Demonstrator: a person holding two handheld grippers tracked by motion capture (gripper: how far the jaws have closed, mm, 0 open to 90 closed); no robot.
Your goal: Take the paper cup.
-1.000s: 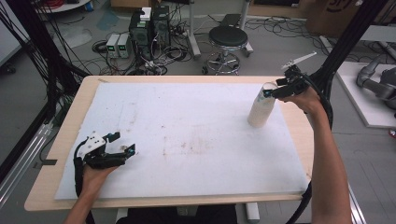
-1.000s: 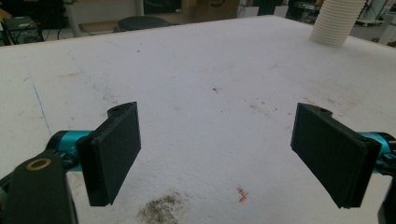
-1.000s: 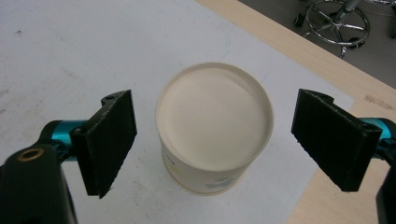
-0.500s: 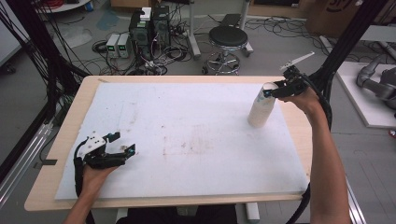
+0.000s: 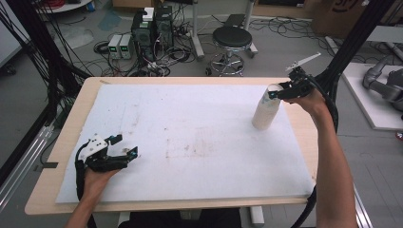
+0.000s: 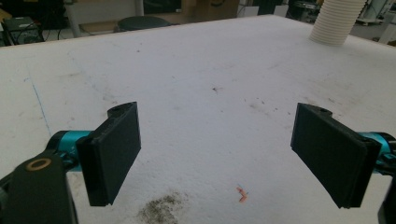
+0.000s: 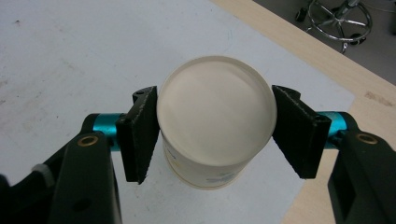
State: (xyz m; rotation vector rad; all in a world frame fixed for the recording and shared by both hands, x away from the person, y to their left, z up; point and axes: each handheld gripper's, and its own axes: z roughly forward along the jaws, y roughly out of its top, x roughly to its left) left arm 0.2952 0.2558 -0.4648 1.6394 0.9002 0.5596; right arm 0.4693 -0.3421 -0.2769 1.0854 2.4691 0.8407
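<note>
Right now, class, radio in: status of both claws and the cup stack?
Right claw just closed, clamped on cup stack near its top. Left claw open, holding nothing, low over the white mat. Nothing in the way.

The cup (image 7: 215,122) looks like smooth matt paper; the table (image 5: 304,127) is pale wood under a rough, stained white foam sheet (image 5: 190,137).

The right hand-held gripper (image 5: 275,93) has just closed at arm's reach; the left hand-held gripper (image 5: 124,147) rests gaping.
</note>
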